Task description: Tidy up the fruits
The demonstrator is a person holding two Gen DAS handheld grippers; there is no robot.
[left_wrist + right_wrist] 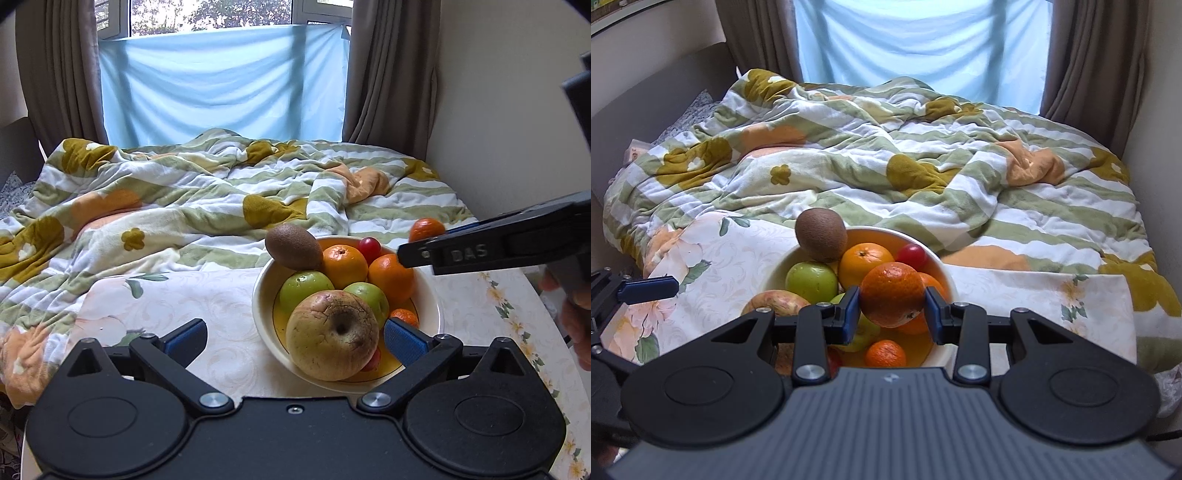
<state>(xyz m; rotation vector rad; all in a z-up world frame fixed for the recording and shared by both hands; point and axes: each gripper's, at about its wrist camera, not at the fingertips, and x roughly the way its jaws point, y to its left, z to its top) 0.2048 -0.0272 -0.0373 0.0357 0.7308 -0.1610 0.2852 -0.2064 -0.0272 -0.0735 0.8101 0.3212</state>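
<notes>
The large blemished apple [332,336] hides the near inside of the bowl [264,295] in the left wrist view, and only a sliver of a red fruit [373,361] shows beside it, too little to name. In the right wrist view, the held orange [891,294] and the right gripper [891,314] cover much of the bowl's contents, including most of a green apple [862,332]. A person's hand [576,314] is cut off at the left view's right edge.

Bedding: a striped floral quilt [207,199] is rumpled across the bed.
Window: covered by blue cloth [221,81] (brown curtains [391,74] are hung beside it).
</notes>
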